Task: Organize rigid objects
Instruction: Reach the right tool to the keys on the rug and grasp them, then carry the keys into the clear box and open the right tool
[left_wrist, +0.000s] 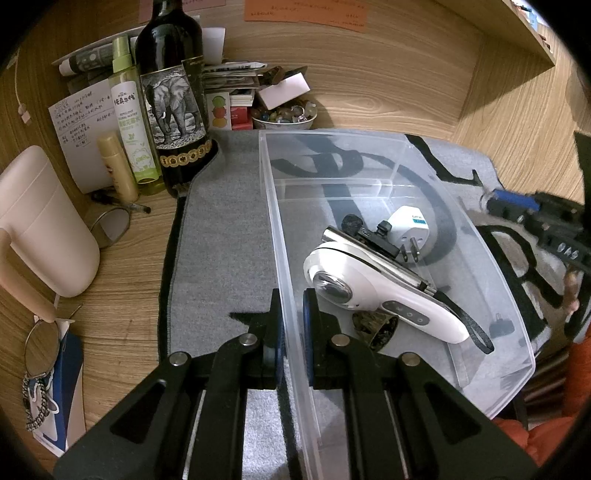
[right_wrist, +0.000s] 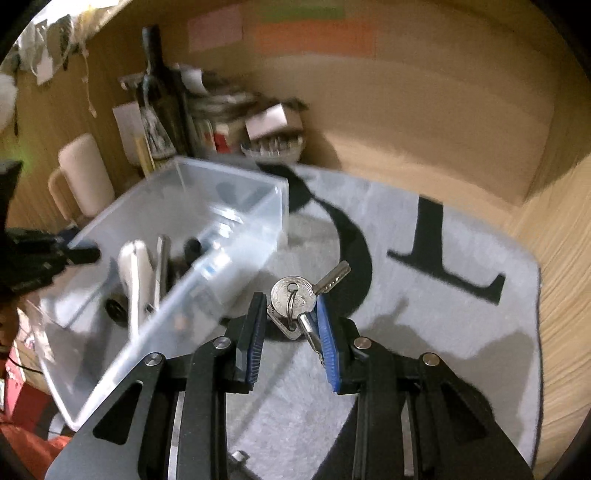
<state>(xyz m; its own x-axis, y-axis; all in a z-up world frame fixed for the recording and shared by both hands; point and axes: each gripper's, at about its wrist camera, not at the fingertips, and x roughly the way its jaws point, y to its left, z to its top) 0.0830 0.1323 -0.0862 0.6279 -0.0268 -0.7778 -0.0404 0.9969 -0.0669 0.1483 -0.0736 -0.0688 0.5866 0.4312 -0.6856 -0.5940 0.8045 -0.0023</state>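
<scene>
Holding gadgets: clear bin (white massager, plug adapter).

A clear smooth plastic bin sits on a fuzzy grey cloth mat over grained wood desk, beside shiny metal keys and a glossy glass bottle.

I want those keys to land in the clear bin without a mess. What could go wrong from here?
1. The right tongs pinch the key bunch by the edges only, one key dangling; it may slip onto the grey mat.
2. The clear bin is held just by the left tongs on one thin wall, so a bump could tip or twist it.
3. Dropped keys could strike the white handheld device or the plug adapter already inside.
</scene>
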